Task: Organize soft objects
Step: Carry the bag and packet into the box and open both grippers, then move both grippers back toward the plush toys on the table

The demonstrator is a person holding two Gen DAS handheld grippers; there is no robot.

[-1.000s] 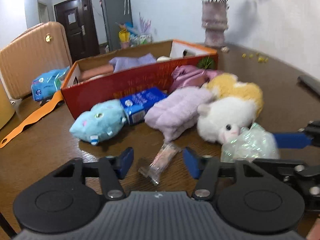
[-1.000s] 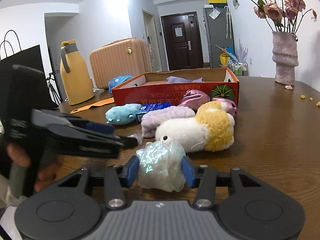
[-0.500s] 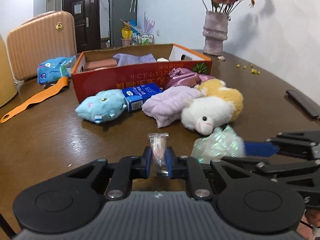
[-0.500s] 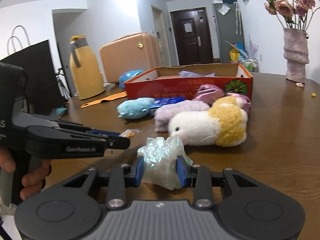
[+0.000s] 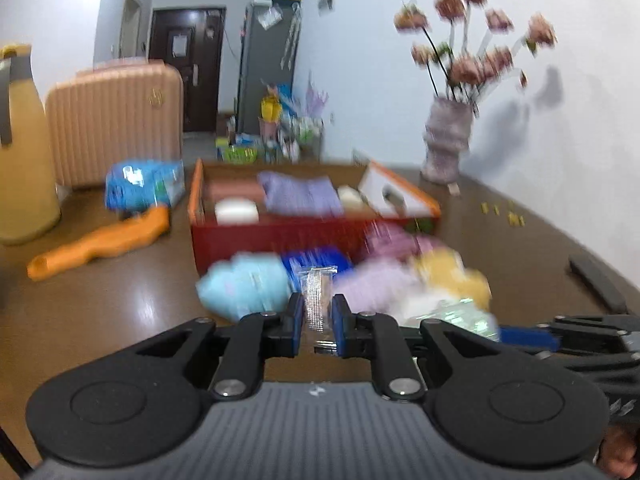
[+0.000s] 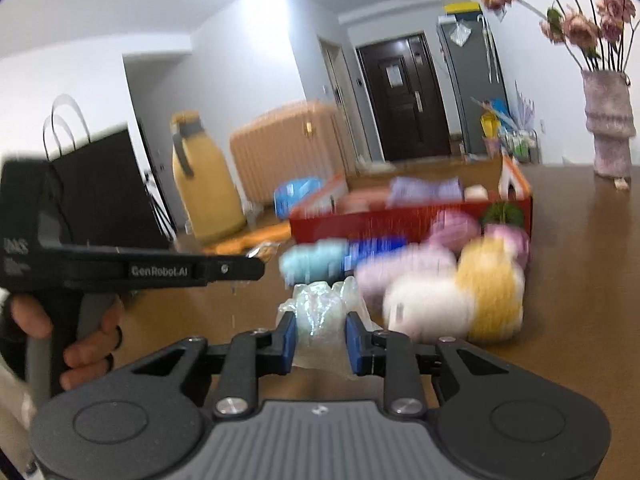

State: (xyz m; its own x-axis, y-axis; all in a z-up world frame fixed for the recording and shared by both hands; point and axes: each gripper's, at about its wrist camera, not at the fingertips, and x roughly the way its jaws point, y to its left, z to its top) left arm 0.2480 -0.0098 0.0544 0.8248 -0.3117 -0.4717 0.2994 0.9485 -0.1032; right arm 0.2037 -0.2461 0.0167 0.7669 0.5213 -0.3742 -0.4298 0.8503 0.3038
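Carrying is under way: my left gripper (image 5: 316, 322) is pinching a clear sachet (image 5: 318, 300), my right gripper (image 6: 321, 338) a crinkly bag (image 6: 320, 312); next I should be releasing both over the red box (image 5: 280, 236).

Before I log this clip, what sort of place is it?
Most likely a lived-in home: a brown wooden dining table with a vase of dried pink flowers, a peach ribbed suitcase, and a dark front door behind.

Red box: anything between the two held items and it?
Yes. A row of soft things lies against the red box's near wall: blue plush, blue pack, lilac cloth, white-and-yellow plush. Left claw holds a clear sachet, right claw a crinkly bag; both probably must go over them.
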